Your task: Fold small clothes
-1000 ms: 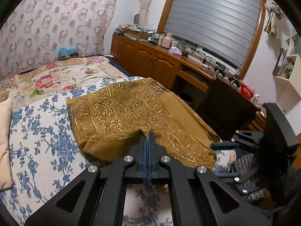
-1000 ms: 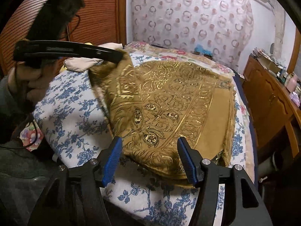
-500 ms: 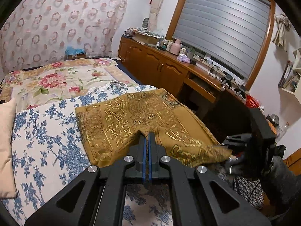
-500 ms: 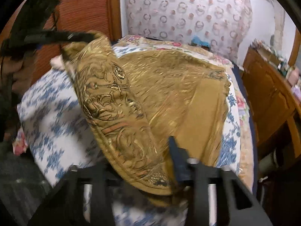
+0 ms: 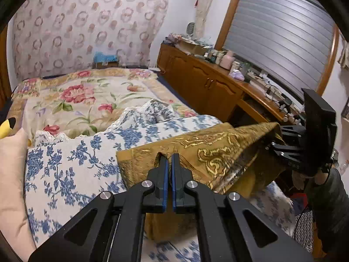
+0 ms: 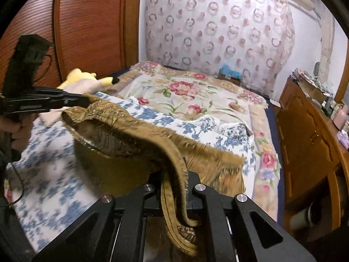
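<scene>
A mustard-gold patterned garment (image 5: pixel 218 150) hangs lifted between both grippers above the blue-flowered bedcover (image 5: pixel 72 161). My left gripper (image 5: pixel 169 159) is shut on one edge of it. In the right wrist view the garment (image 6: pixel 130 135) stretches from the left gripper (image 6: pixel 85 101) at the left to my right gripper (image 6: pixel 174 174), which is shut on the other edge, with cloth draped over its jaws. The right gripper also shows at the right of the left wrist view (image 5: pixel 277 137).
A floral blanket (image 5: pixel 82 96) covers the far bed. A pink pillow (image 5: pixel 11 174) lies at the left, a yellow plush (image 6: pixel 80 76) near the headboard. A wooden cabinet (image 5: pixel 207 83) with clutter runs along the right side of the bed.
The right gripper closed on the garment's near edge. Both grippers have lifted the garment off the bed, so it now hangs between them instead of lying flat.
</scene>
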Demonstrator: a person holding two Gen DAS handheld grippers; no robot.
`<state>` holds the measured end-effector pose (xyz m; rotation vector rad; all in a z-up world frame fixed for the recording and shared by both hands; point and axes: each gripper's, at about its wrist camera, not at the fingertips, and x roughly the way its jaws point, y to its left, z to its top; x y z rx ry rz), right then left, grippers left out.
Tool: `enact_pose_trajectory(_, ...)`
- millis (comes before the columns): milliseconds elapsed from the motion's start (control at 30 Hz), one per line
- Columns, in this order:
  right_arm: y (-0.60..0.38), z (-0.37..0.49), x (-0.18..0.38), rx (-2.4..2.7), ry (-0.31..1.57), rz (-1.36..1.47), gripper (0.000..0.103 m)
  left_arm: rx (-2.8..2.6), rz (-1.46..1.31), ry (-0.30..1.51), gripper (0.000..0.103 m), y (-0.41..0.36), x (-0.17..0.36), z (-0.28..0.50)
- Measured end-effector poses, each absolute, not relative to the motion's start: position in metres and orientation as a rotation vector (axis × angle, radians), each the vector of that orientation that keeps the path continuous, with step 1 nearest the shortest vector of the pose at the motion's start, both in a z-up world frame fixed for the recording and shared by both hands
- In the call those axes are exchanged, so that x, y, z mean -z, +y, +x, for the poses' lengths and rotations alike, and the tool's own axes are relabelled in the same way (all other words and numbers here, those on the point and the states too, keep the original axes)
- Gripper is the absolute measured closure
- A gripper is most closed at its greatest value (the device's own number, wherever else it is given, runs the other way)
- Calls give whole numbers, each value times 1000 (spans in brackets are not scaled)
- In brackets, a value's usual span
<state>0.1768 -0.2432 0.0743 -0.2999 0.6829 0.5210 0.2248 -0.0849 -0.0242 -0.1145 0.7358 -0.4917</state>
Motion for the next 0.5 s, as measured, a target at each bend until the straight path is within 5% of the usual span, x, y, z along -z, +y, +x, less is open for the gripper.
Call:
enact_pose_trajectory(233, -229, 244, -41, -522, 771, -289, 95, 444, -115, 797, 99, -77, 51, 254)
enact_pose_trajectory(333, -232, 259, -50, -520, 762, -297, 86, 451, -120, 778, 67, -70, 47, 252)
enact_pose_trajectory(500, -230, 272, -65, -508, 719, -302, 60, 465, -116, 780, 56, -64, 47, 251)
